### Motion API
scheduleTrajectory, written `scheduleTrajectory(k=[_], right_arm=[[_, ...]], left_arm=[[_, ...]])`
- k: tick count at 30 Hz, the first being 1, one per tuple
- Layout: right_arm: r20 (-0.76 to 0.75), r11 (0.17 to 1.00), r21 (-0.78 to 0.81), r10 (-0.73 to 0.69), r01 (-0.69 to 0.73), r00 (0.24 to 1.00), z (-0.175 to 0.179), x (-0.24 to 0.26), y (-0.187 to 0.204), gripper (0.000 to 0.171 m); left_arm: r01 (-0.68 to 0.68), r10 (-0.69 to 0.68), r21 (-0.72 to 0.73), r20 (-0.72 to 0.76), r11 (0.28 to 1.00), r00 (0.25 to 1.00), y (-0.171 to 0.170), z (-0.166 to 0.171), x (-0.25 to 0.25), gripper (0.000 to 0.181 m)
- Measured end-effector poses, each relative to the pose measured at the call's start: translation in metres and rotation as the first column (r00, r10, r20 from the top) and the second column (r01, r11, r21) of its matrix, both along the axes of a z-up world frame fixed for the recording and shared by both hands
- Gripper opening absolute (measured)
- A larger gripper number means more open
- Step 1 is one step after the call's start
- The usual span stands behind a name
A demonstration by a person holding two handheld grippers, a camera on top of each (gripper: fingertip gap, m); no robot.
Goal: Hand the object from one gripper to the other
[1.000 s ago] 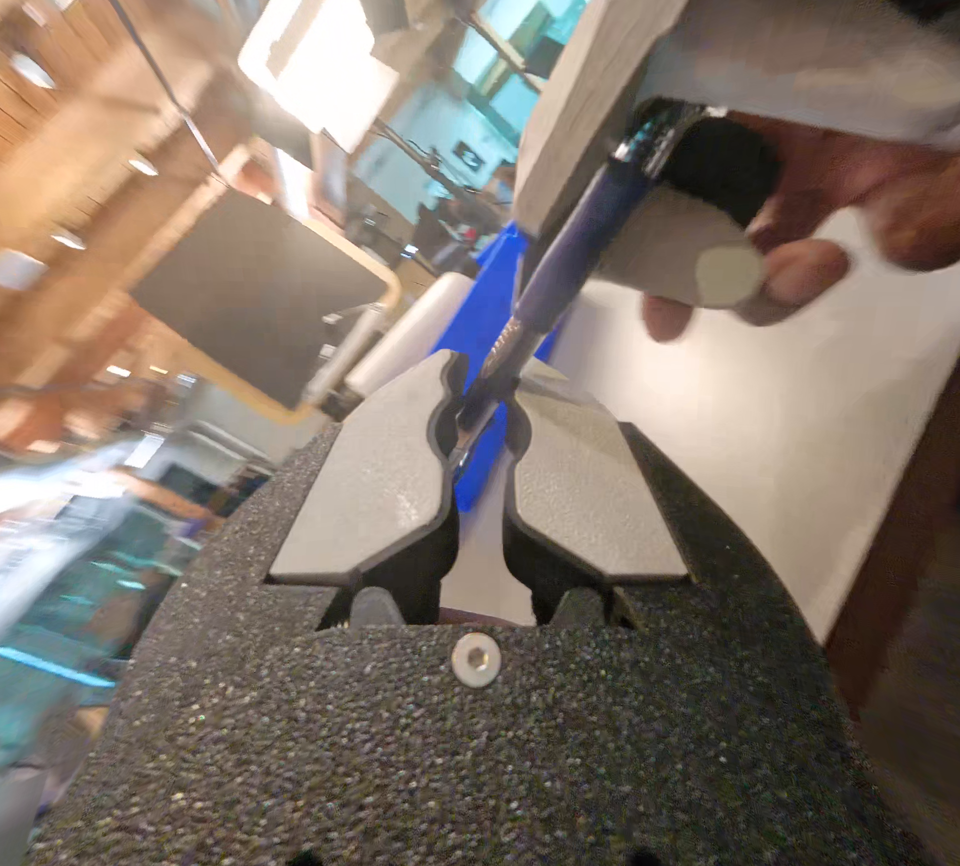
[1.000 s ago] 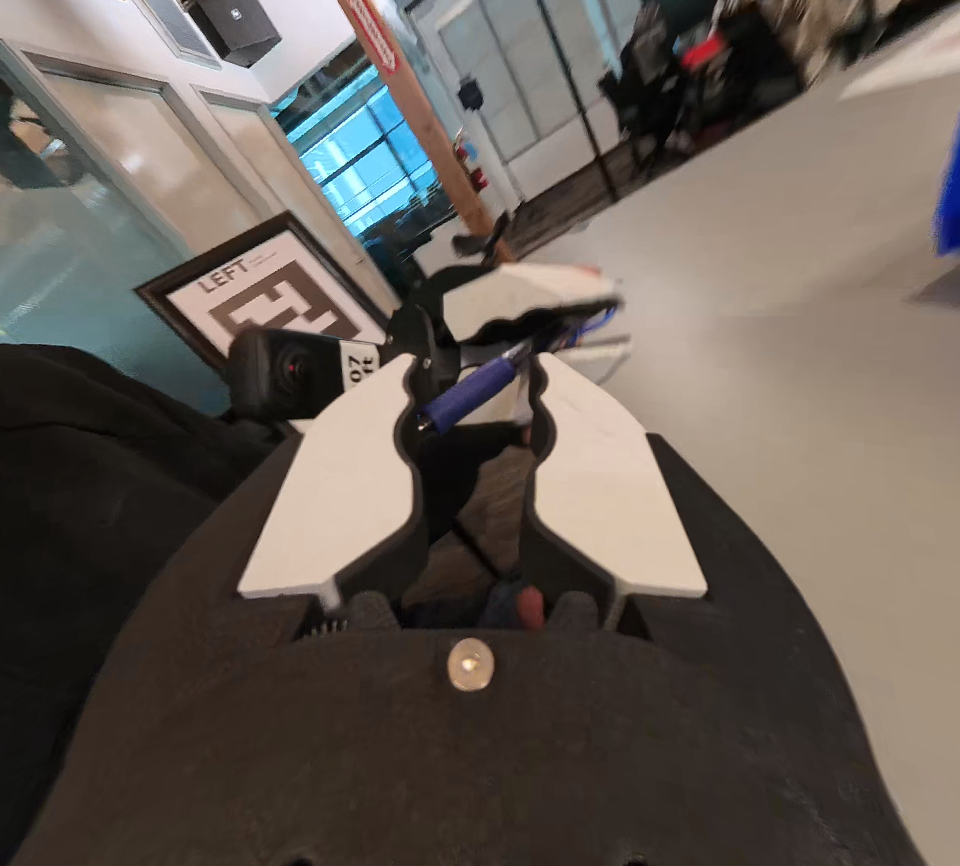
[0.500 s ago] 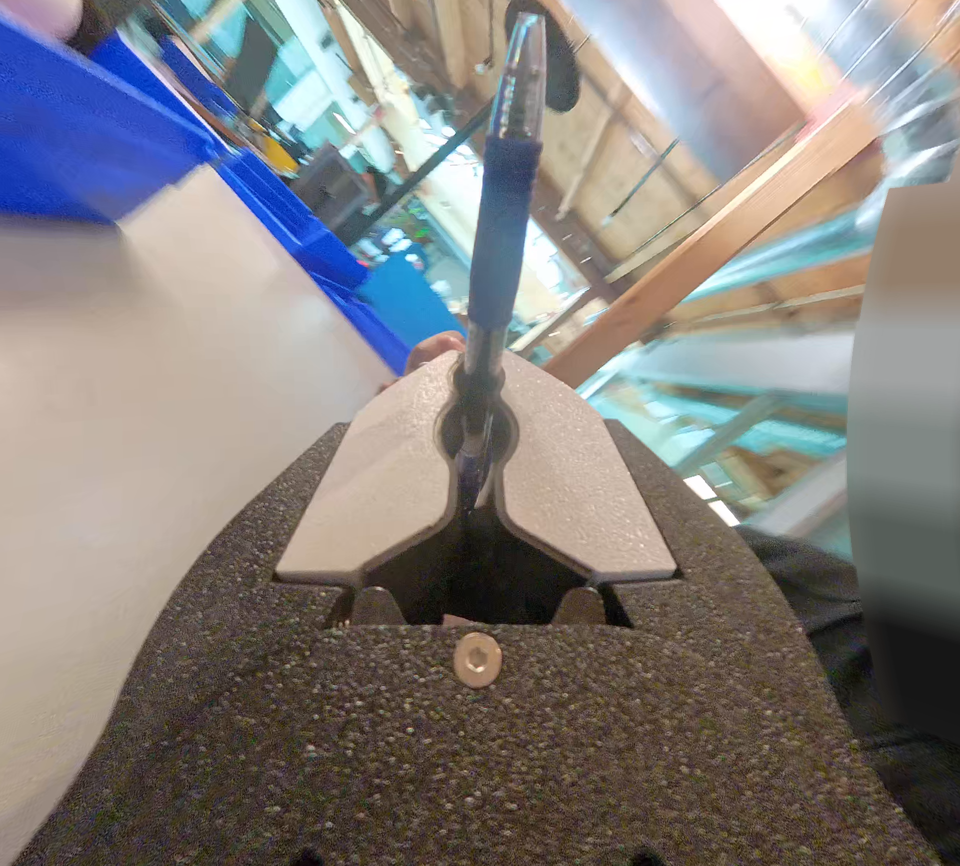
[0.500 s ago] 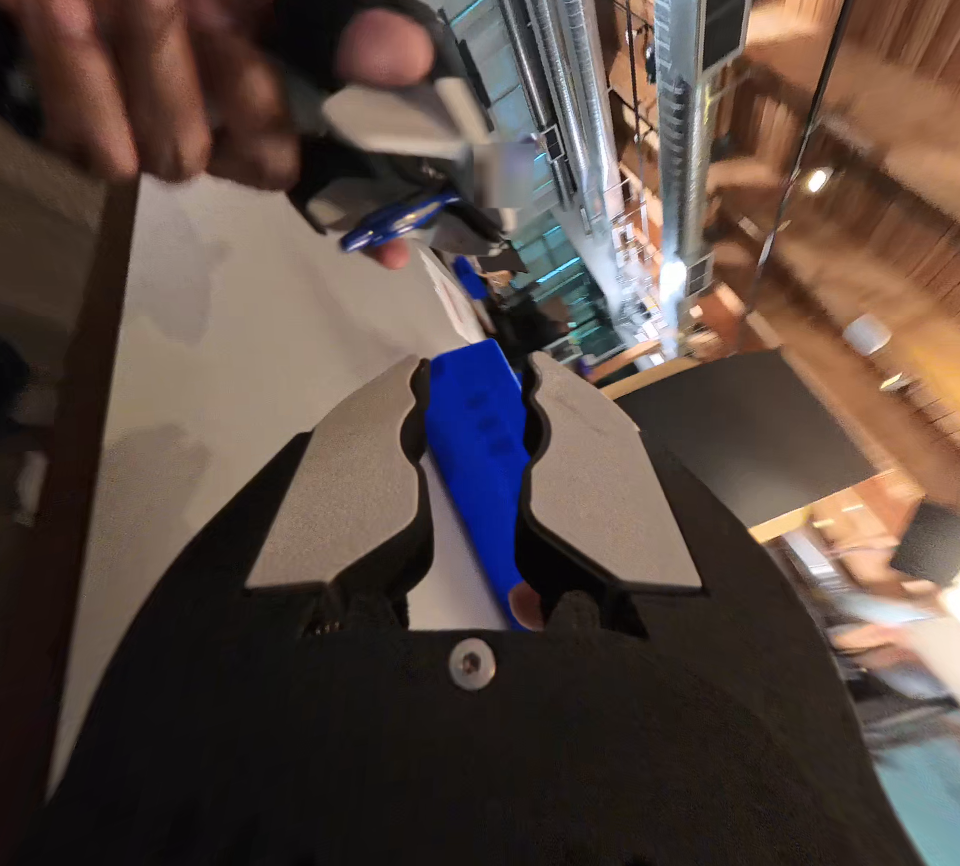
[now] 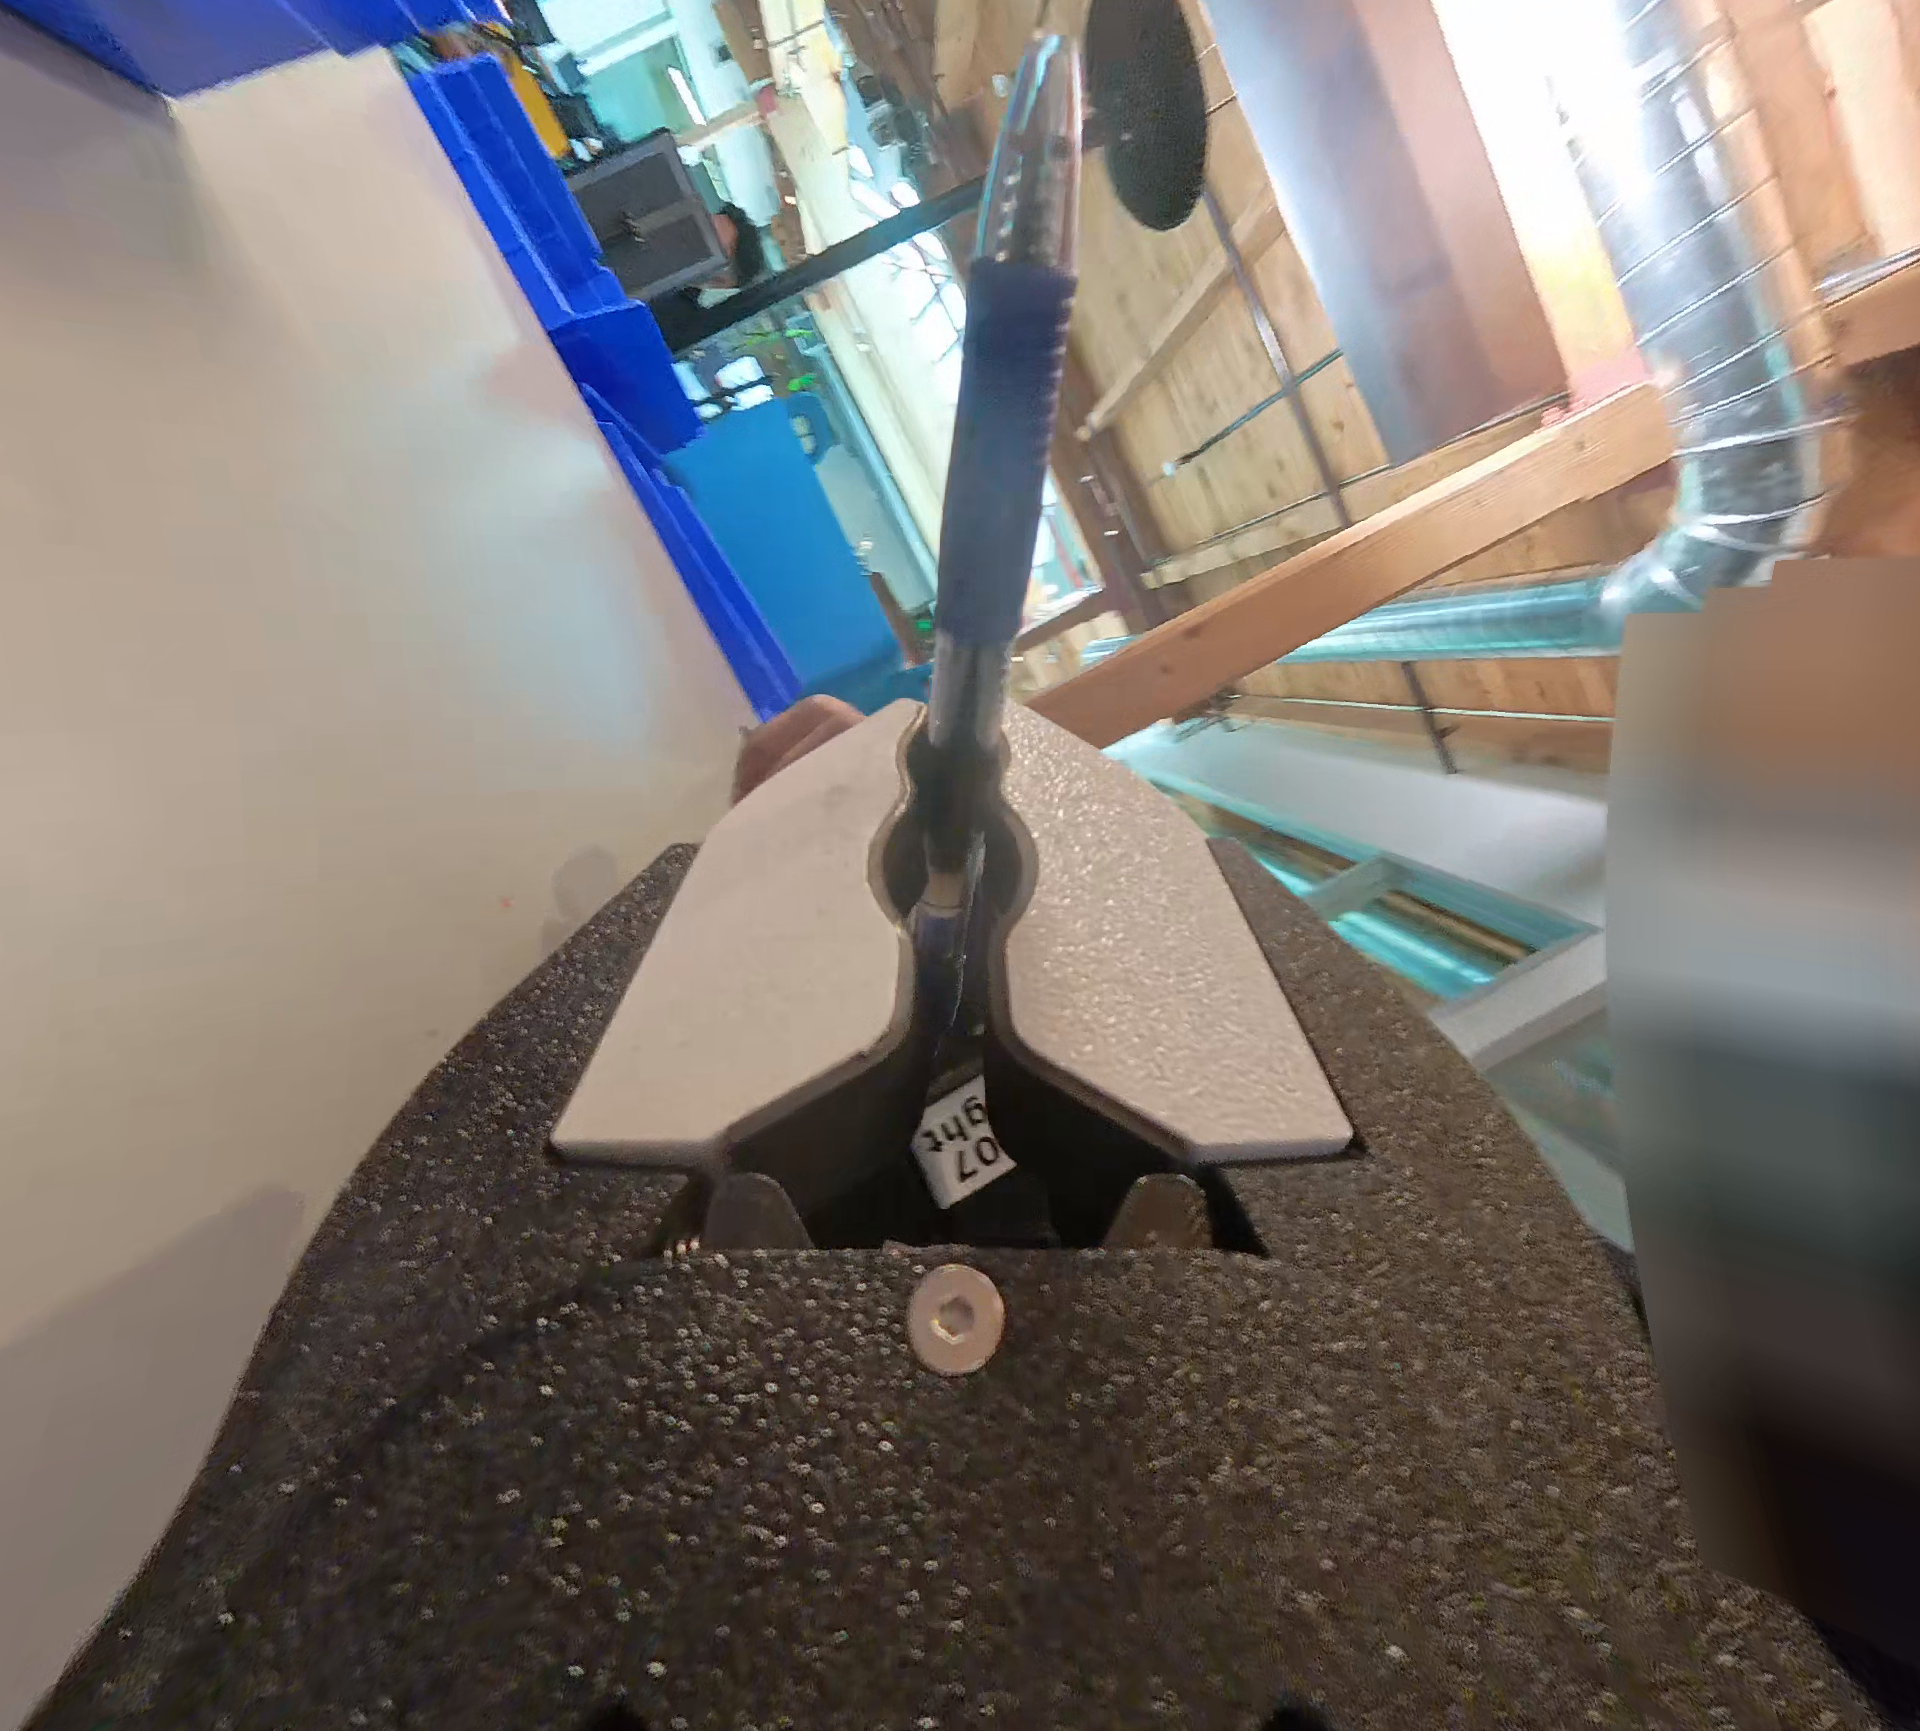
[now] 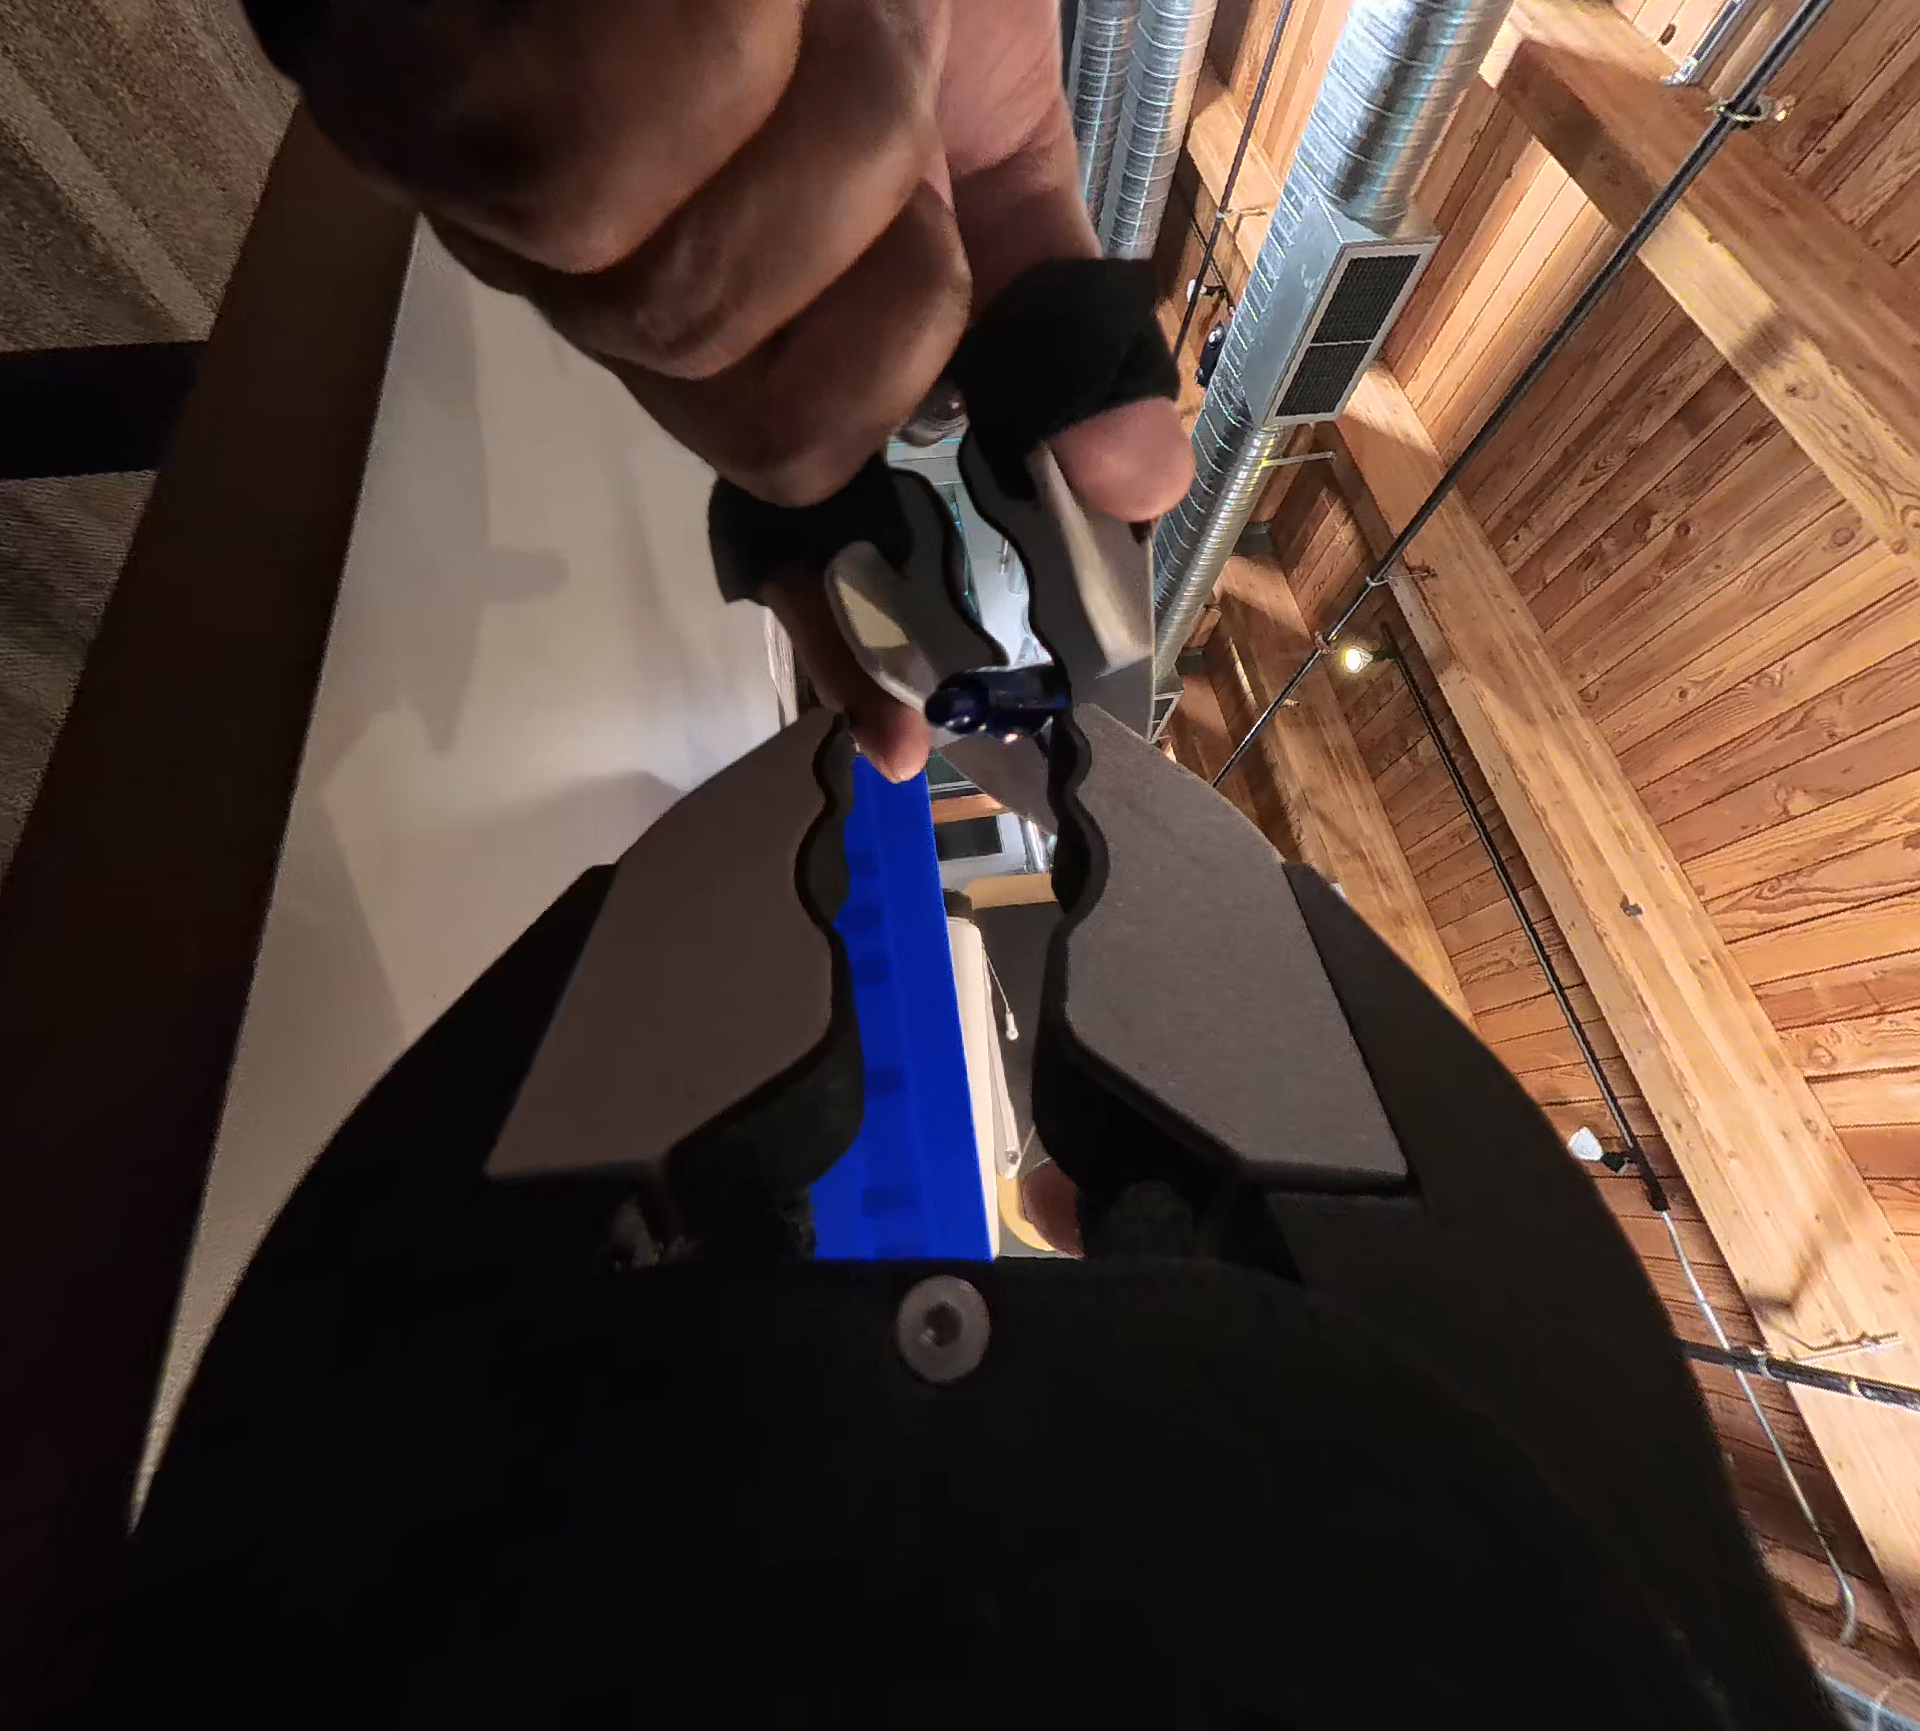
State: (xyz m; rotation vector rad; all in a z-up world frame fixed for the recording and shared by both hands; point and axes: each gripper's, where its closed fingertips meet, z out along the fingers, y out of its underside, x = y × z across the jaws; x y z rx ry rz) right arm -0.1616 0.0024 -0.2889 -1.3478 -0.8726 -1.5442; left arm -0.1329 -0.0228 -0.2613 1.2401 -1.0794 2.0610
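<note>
Low centre of the left wrist view, the left gripper (image 5: 956, 746) had its jaws clamped on the blue pen (image 5: 1003, 393), which stuck far out toward the ceiling. In the right wrist view the right gripper (image 6: 951, 736) stood empty, jaws well apart, the pen's butt end just beyond them. Risk: the long overhang could pivot or slip if nudged. The grip inside the jaws was hidden; the white tabletop (image 5: 312, 538) ran blurred at left.

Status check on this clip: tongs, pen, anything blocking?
Left tongs shut on the blue pen with clear barrel. Right tongs open, empty, facing the pen's end. Pen with left only. Nothing between them.
</note>
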Motion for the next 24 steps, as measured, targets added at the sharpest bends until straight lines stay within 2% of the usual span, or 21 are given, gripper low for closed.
scheduleTrajectory(k=[4, 10, 17, 18, 22, 24], right_arm=[[0.028, 1.000, 0.013, 0.003, -0.003, 1.000, 0.003, -0.004, 0.001, 0.031], [0.057, 0.999, -0.036, -0.010, 0.012, 0.998, -0.003, -0.005, 0.004, 0.030], [0.049, 0.992, -0.125, -0.026, 0.032, 0.998, -0.012, -0.004, 0.006, 0.019], [0.031, 0.996, -0.090, 0.000, 0.003, 1.000, -0.006, -0.008, 0.005, 0.012], [-0.065, 0.998, -0.058, 0.022, -0.026, 0.998, 0.002, -0.009, 0.003, 0.010], [-0.164, 0.999, -0.021, 0.040, -0.044, 0.986, 0.006, -0.006, 0.001, 0.010]], left_arm=[[-0.093, 0.089, 0.137, 0.035, 0.986, 0.995, 0.007, -0.006, 0.006, 0.006], [-0.039, 0.035, 0.158, 0.032, 0.987, 0.999, -0.001, -0.012, 0.002, 0.007], [-0.018, 0.009, 0.229, 0.038, 0.973, 0.999, -0.002, -0.021, 0.004, 0.007], [-0.024, 0.015, 0.256, 0.037, 0.966, 0.999, -0.001, -0.025, 0.005, 0.015], [-0.025, 0.007, 0.276, 0.068, 0.961, 0.998, 0.001, -0.026, 0.007, 0.022], [-0.055, 0.017, 0.349, 0.111, 0.935, 0.994, 0.005, -0.029, 0.009, 0.035]])
